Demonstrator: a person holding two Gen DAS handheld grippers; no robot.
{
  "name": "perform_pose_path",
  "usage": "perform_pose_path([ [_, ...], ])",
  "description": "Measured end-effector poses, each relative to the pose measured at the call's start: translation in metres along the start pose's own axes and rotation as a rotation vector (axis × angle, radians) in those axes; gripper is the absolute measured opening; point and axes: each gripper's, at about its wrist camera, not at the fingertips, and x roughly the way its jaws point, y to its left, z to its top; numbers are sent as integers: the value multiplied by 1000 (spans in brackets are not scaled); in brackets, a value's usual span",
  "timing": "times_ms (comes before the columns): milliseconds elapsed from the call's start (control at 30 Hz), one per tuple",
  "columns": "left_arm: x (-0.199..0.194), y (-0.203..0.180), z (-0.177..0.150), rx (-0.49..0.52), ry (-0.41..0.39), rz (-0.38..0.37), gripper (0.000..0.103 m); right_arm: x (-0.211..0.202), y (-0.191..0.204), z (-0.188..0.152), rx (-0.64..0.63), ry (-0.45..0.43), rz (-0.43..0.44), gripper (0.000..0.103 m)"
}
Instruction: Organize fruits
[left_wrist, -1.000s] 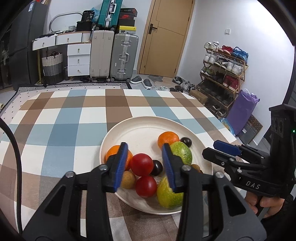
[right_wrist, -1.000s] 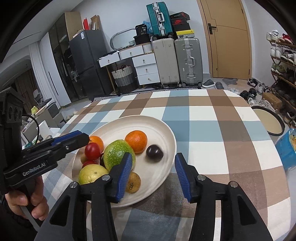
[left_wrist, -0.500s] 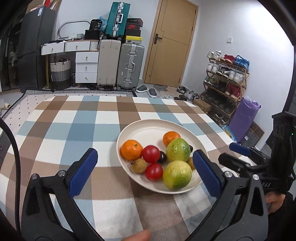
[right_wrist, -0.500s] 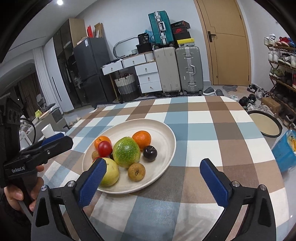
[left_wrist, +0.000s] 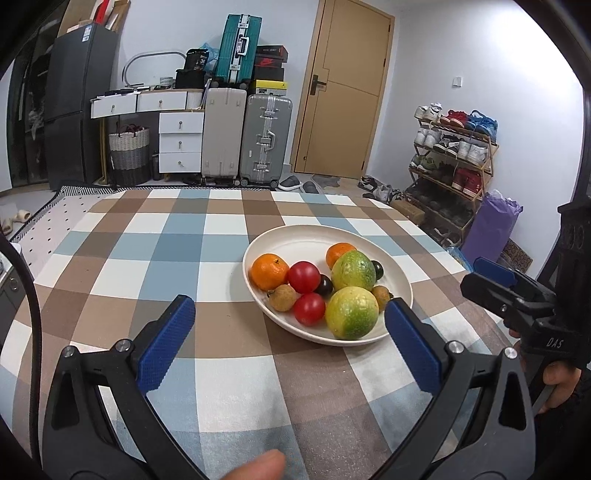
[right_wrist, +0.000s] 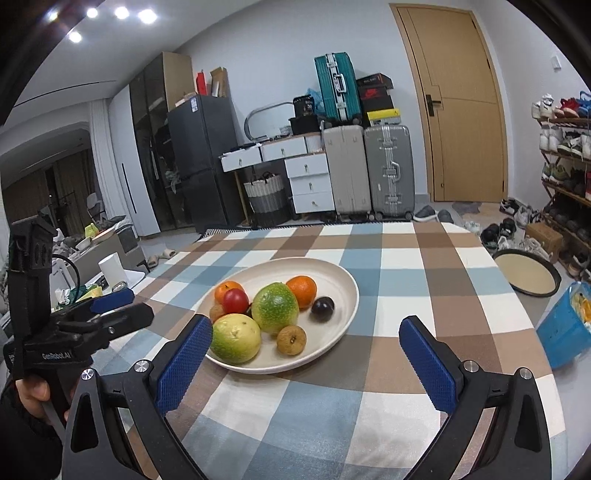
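A cream plate (left_wrist: 314, 240) (right_wrist: 343, 280) on the checked tablecloth holds several fruits: two oranges (left_wrist: 269, 272), two red tomatoes (left_wrist: 304, 277), two large green-yellow fruits (left_wrist: 351, 312) (right_wrist: 275, 307), dark plums (right_wrist: 322, 308) and small brown longans (right_wrist: 291, 340). My left gripper (left_wrist: 288, 334) hovers open just short of the plate's near rim, with nothing between its blue pads. From the other side my right gripper (right_wrist: 304, 352) also stands wide open and empty in front of the plate. Each gripper shows in the other's view, held by a hand.
The checked table (left_wrist: 177, 258) spreads left of and behind the plate. Off the table's right edge are a round dark tray (right_wrist: 526, 271) and a blue bag (right_wrist: 565, 328) on the floor. Suitcases, drawers, a door and a shoe rack stand at the back.
Both grippers have opened from nearly shut to wide and have drawn back from the plate. The fruits stay where they were.
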Motion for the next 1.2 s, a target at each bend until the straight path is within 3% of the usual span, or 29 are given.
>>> perform_pose_path([
  [433, -5, -10, -4, 46, -54, 24, 102, -2, 15, -1, -77, -18, 2, 103],
  [1200, -5, -9, -2, 28, -44, 24, 102, -2, 17, -1, -83, -22, 0, 103],
])
